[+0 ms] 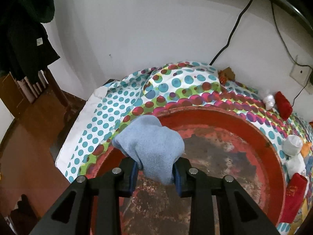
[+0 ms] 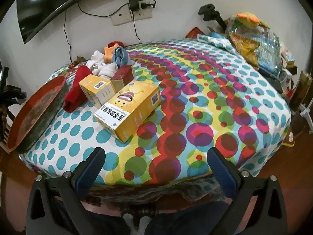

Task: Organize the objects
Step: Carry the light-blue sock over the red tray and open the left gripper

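My left gripper (image 1: 156, 174) is shut on a light blue sock (image 1: 150, 143), which bulges up between the pads and hangs over the near-left rim of a round red tray (image 1: 225, 115) with a worn, stained bottom. The same red tray (image 2: 39, 96) lies at the table's left edge in the right wrist view. My right gripper (image 2: 156, 168) stands open over the table's front edge, nothing between its fingers. Beside the tray lie a red sock (image 2: 75, 93), white socks (image 2: 101, 66), a blue-grey sock (image 2: 120, 56) and three boxes, the largest yellow (image 2: 129, 107).
A dotted, many-coloured cloth (image 2: 195, 107) covers the table. Bags and clutter (image 2: 252, 39) pile at its far right. Red socks (image 1: 283, 103) and white socks (image 1: 291, 146) lie right of the tray. Cables hang down the wall. Brown floor and wooden furniture (image 1: 29, 90) lie left.
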Demonstrator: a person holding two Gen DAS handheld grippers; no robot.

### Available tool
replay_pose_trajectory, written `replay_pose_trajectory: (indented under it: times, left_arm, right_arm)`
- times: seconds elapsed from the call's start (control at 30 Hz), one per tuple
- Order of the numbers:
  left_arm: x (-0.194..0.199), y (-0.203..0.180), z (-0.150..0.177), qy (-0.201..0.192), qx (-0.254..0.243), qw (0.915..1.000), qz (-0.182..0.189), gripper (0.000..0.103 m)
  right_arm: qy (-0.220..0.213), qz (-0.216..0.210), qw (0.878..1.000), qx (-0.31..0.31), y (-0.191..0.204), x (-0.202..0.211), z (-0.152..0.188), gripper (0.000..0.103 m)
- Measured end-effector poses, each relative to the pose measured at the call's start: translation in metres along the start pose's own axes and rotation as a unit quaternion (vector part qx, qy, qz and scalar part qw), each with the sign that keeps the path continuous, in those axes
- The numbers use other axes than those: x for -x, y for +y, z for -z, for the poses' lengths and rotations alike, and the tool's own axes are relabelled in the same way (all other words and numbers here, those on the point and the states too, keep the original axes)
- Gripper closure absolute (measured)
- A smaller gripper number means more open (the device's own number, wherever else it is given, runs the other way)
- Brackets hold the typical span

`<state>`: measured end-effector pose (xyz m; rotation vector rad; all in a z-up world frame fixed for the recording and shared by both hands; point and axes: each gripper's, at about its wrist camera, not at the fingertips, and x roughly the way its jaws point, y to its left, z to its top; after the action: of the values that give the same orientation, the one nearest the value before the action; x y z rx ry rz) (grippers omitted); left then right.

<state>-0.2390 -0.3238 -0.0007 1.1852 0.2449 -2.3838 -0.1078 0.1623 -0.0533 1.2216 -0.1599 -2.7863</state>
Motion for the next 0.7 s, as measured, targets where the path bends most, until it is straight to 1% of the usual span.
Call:
replay_pose_trajectory:
  times: [0.1, 0.23, 0.3, 0.43, 0.47, 0.53, 0.57, 0.6, 0.67, 0.7]
  left_arm:
    - [-0.012, 0.000, -0.003, 0.009, 0.002, 0.9999, -0.004, 0.073]
    - [-0.024, -0.004, -0.007, 0.016, 0.001, 0.9998, -0.007, 0.073]
    - [-0.030, -0.009, -0.007, 0.021, -0.004, 0.9997, -0.008, 0.073]
    - [-0.041, -0.015, -0.008, 0.032, -0.005, 0.9994, -0.009, 0.069]
    - [-0.043, -0.017, -0.008, 0.034, -0.006, 0.9993, -0.012, 0.066]
    - [-0.046, -0.019, -0.007, 0.035, -0.010, 0.9992, -0.015, 0.056]
    - [-0.047, -0.020, -0.006, 0.035, -0.013, 0.9992, -0.016, 0.046]
    - [-0.045, -0.020, -0.006, 0.031, -0.016, 0.9992, -0.021, 0.044]
    - [-0.040, -0.017, -0.005, 0.016, -0.016, 0.9994, -0.025, 0.044]
    - [-0.036, -0.014, -0.004, 0.010, -0.016, 0.9997, -0.017, 0.044]
  right_arm:
    - [-0.004, 0.009, 1.000, 0.010, 0.001, 0.000, 0.000, 0.000]
    - [0.006, 0.011, 1.000, 0.000, -0.006, -0.006, 0.000, 0.000]
    - [0.004, 0.014, 1.000, 0.002, -0.006, -0.007, 0.000, 0.000]
    - [0.002, 0.018, 1.000, 0.011, -0.004, -0.009, 0.001, 0.000]
    - [0.001, 0.019, 1.000, 0.013, -0.004, -0.009, 0.001, 0.000]
    - [0.001, 0.019, 1.000, 0.013, -0.004, -0.009, 0.002, 0.000]
    - [0.001, 0.018, 1.000, 0.013, -0.004, -0.009, 0.002, 0.000]
    - [0.000, 0.018, 1.000, 0.013, -0.003, -0.009, 0.002, 0.000]
    - [0.000, 0.017, 1.000, 0.013, -0.003, -0.009, 0.002, 0.000]
    - [0.000, 0.016, 1.000, 0.015, -0.002, -0.009, 0.002, 0.000]
